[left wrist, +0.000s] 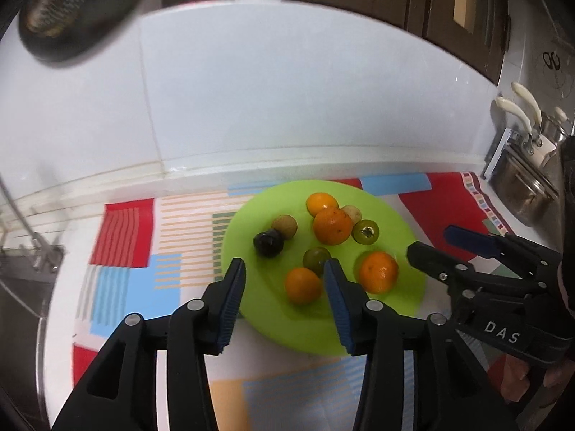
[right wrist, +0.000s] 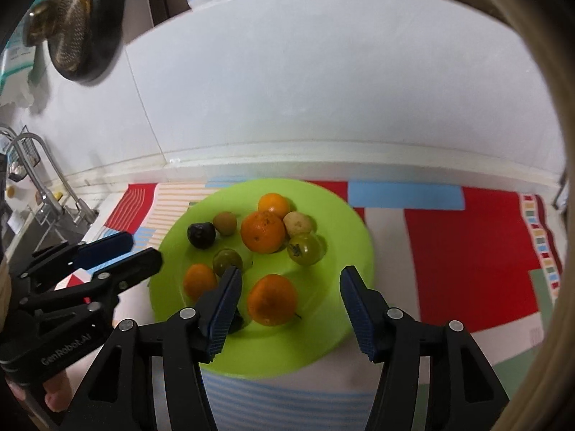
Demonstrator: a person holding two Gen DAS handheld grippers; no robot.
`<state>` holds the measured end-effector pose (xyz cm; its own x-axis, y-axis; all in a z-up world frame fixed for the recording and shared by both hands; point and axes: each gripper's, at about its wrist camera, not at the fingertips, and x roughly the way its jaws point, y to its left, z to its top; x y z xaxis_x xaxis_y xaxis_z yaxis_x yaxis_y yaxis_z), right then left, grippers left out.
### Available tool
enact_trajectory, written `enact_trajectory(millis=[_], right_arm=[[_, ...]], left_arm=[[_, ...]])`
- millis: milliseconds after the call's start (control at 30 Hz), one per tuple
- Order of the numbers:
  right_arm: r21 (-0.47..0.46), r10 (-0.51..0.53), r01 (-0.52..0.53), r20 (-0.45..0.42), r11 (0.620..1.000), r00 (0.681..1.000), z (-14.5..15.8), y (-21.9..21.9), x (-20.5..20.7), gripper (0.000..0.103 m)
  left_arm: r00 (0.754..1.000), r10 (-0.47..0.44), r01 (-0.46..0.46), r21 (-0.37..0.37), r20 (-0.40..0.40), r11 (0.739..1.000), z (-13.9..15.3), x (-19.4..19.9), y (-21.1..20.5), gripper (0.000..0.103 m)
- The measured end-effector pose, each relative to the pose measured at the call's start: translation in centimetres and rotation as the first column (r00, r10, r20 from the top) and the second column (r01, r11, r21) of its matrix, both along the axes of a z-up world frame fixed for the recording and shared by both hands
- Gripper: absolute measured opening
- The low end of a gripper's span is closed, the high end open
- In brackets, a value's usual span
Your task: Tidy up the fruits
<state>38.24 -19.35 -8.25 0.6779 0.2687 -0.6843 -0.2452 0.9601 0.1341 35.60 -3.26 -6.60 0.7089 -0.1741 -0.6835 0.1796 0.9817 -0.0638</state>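
Observation:
A lime green plate on a patterned cloth holds several fruits: oranges, green round fruits, a dark plum and small tan fruits. My left gripper is open and empty above the plate's near edge, with an orange between its fingers. My right gripper is open and empty over the plate, with an orange between its fingers. Each gripper shows in the other's view.
The colourful striped cloth covers a white counter against a white tiled wall. A sink with a tap lies to the left. Metal pots with white handles stand to the right. A dark strainer hangs on the wall.

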Motion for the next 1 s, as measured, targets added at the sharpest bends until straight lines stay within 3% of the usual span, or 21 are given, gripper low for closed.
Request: enact_trajectory(millis=[333,400,667,767,1000], right_arm=[[0.006,-0.012,0.012,0.111,1.0,0.994,4.1,-1.2,-6.9,0.058],[0.015,-0.012,0.011,0.12,1.0,0.993,4.8,-1.4,-8.3,0.063],[0.012,-0.052,0.05,0.176,0.999,0.983,6.1,-1.9,-13.9,0.067],[0.01,-0.078,0.078,0.198,0.997,0.977,6.8,-2.0,-16.2,0.075],[0.017,-0.127,0.127,0.239,0.992,0.963,8.2,-1.7,-21.8,0.076]], left_arm=[[0.993,0.08,-0.08,-0.008,0.083,0.997,3.8,-7.0,0.7,0.064],[0.991,0.086,-0.087,0.006,0.104,0.996,4.3,-8.3,0.7,0.066],[0.98,0.084,-0.091,0.028,0.179,0.995,6.0,-13.9,1.1,0.077],[0.976,0.074,-0.083,0.036,0.204,0.996,6.7,-16.3,1.4,0.08],[0.966,0.069,-0.081,0.041,0.251,0.996,8.1,-21.0,2.5,0.088]])
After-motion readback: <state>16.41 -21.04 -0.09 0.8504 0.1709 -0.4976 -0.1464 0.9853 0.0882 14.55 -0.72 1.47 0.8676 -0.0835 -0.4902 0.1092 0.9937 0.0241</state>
